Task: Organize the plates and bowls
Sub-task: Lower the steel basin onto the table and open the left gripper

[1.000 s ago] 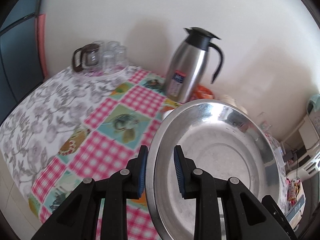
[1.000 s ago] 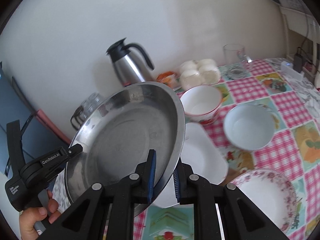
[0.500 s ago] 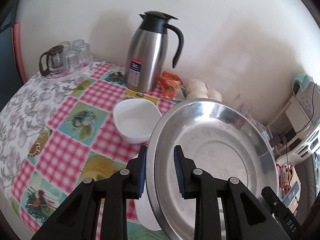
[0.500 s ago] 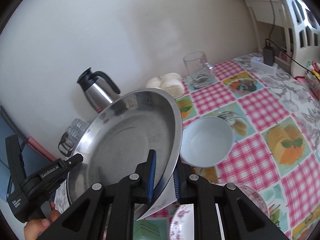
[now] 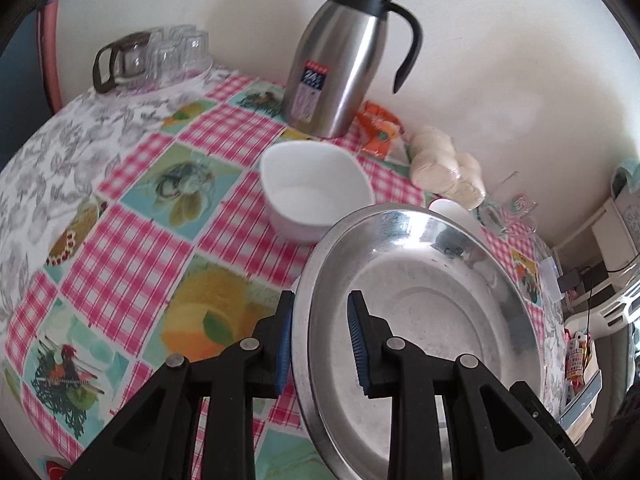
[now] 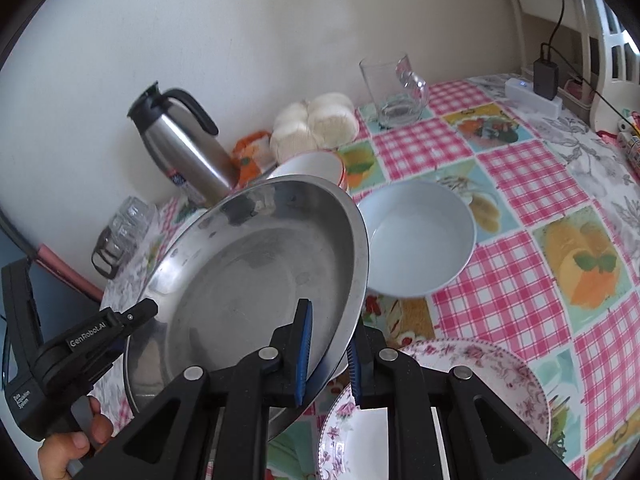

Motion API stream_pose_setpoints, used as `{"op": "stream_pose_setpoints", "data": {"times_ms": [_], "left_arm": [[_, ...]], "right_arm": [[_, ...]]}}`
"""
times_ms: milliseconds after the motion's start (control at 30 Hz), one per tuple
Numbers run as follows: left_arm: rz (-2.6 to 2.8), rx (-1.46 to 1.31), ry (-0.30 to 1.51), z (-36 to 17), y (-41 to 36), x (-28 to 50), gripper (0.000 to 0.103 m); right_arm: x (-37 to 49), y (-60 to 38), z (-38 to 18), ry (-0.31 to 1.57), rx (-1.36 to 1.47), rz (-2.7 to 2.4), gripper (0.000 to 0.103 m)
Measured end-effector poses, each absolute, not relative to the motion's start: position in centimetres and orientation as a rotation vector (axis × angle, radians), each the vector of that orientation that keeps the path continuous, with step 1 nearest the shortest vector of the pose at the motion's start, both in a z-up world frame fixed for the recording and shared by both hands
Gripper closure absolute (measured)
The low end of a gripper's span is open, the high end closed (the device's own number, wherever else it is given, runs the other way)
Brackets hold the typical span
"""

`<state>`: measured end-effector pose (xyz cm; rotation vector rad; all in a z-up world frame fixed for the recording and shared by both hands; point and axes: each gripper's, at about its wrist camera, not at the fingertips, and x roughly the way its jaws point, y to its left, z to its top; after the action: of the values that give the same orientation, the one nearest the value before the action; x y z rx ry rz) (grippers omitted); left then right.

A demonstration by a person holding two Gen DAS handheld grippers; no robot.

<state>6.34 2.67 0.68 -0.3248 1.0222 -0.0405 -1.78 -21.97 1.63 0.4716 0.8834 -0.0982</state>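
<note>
The steel plate (image 5: pixel 420 320) is held off the checked tablecloth (image 5: pixel 132 248) by both tools and serves as the reference here. The left gripper (image 5: pixel 320 336) has its 2 blue-padded jaws nearly closed, clamped on the plate's near-left rim, 1 pad outside and 1 inside. The right gripper (image 6: pixel 326 352) grips the opposite rim in the same manner, jaws narrow and pressed on the metal. The plate is tilted in both views. Only the left wrist view shows the white squarish bowl (image 5: pixel 316 188) standing just beyond the plate, and the steel flask (image 5: pixel 340 60) upright behind that bowl against the wall. Only the right wrist view shows the pale round bowl (image 6: pixel 416 236) just beside the plate's right edge, the floral plate (image 6: pixel 472 396) lying below and right of the plate, a red-rimmed bowl (image 6: pixel 316 166) partly hidden behind the plate's far edge, and the clear glass mug (image 6: pixel 394 92) well beyond it. That view also shows the left tool from outside with a hand (image 6: pixel 76 444) on its grip. Upturned glasses (image 5: pixel 176 52) stand far left of the plate.
</note>
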Motion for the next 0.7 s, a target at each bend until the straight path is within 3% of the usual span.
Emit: {"op": "stream_pose_setpoints", "data": {"times_ms": [700], "left_arm": [[0.006, -0.366, 1.134, -2.7, 4.4, 6.7, 0.076]], "right_arm": [[-0.5, -20.2, -1.9, 1.007, 0.391, -0.102, 0.085]]}}
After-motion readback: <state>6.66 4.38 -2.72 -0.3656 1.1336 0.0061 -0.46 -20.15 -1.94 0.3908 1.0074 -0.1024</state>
